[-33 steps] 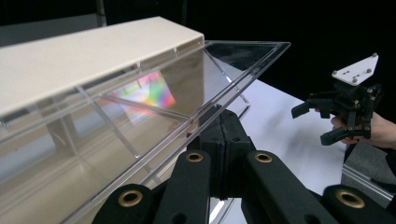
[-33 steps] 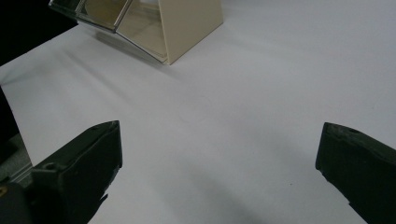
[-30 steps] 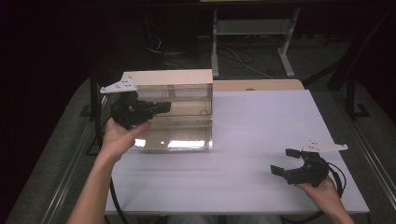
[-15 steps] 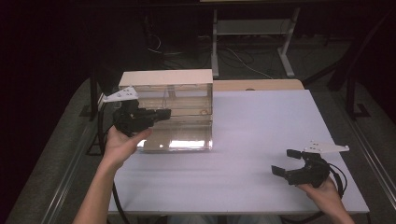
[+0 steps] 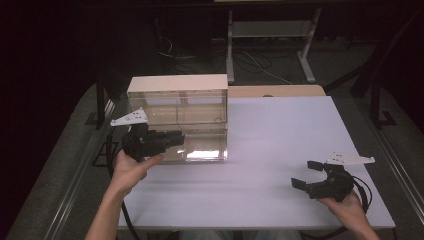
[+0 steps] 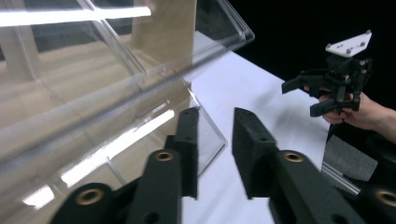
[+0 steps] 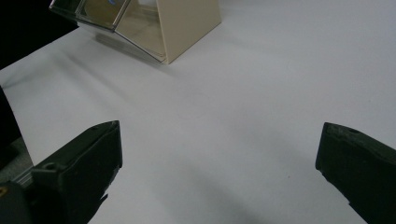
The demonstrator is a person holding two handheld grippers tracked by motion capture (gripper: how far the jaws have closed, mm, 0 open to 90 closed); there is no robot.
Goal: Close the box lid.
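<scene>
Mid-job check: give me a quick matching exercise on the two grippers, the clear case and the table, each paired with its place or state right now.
Things:
1. left gripper
2. right gripper
3. clear case
4. table

Places or states:
A. white top, mostly bare
B. jaws spread wide, near the front right corner of the table
C. stands at the far left of the table, with a pale wooden top and side
D. jaws a narrow gap apart, at the front of the case

Pairs: 1-D, 2-B, 3-C, 4-A

Left gripper jaws w/ narrow gap, just beside clear box; right gripper farther off.
</scene>
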